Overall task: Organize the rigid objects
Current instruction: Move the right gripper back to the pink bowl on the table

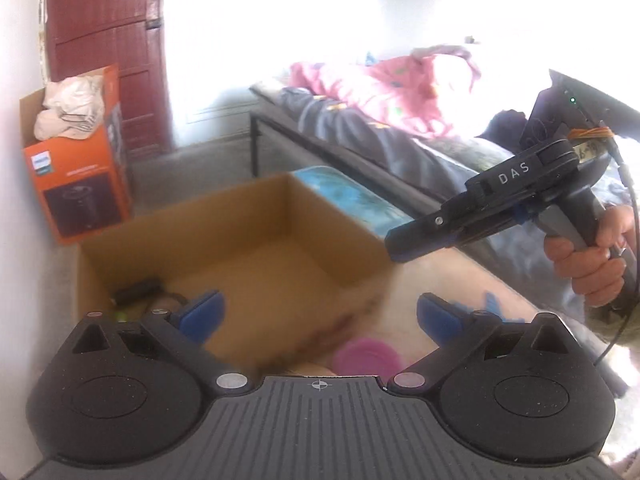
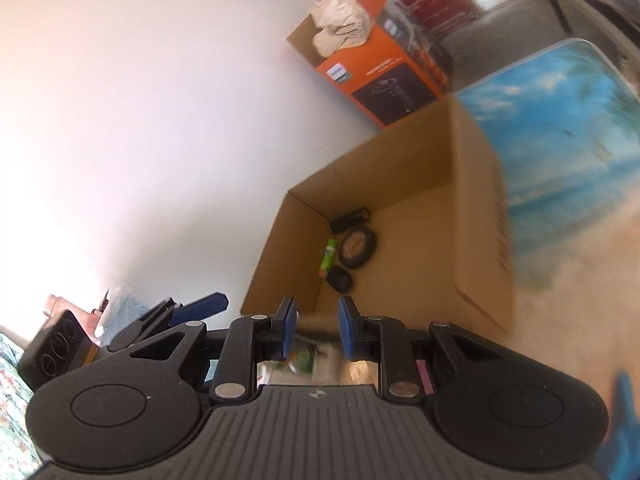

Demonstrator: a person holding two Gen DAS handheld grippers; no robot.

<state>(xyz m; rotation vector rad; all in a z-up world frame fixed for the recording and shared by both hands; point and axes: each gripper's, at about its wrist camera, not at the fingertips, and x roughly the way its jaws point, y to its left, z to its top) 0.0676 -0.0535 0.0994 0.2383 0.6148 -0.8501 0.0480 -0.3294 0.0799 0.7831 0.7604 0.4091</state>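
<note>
Beach-print table: cardboard box beyond released left claw; right claw clenched.

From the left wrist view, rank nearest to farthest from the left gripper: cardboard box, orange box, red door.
From the left gripper:
1. Cardboard box, directly ahead, open.
2. Orange box, far left by the wall.
3. Red door, behind it, upper left.

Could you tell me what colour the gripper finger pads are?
Blue pads, clearest in the right wrist view.
</note>
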